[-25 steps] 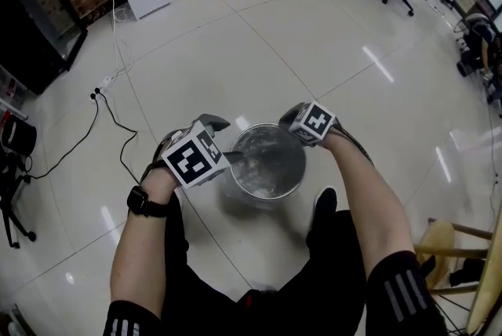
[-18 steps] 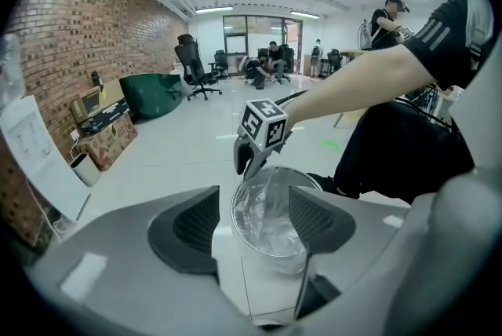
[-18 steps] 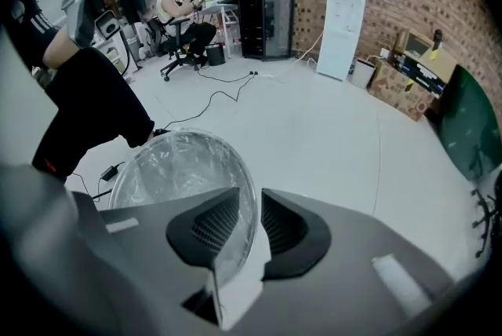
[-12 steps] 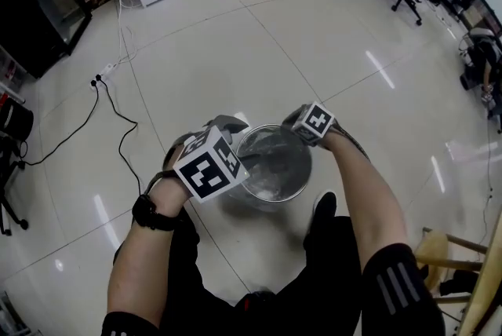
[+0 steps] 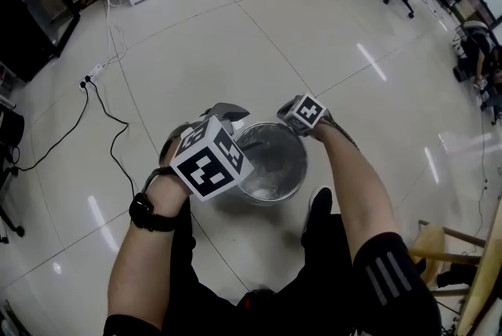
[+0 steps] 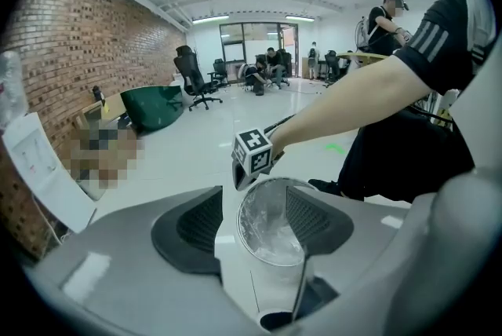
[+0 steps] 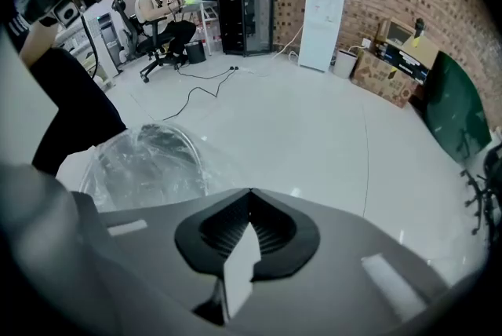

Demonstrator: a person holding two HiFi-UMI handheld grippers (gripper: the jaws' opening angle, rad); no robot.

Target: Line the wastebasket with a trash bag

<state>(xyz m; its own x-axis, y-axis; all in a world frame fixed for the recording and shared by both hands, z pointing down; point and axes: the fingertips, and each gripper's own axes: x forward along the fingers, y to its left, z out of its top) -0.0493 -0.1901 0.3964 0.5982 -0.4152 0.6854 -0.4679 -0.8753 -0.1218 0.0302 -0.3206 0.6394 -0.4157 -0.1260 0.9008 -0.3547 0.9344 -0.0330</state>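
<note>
My left tool [image 6: 255,197] has lifted off the bin's [image 5: 301,163] left rim and now sits higher over it, while my right tool [image 7: 249,197] has sunk toward the far rim. The left tool's jaws have just been closing but stand apart. The bin shows through the gap beyond them, and they press on nothing. The right tool is closed, tips meeting, just beside the far rim; I cannot tell whether any film is caught. The clear bag [image 5: 267,162] lies inside the bin, crinkled against its wall. The bin stands on the floor [image 5: 329,44].
</note>
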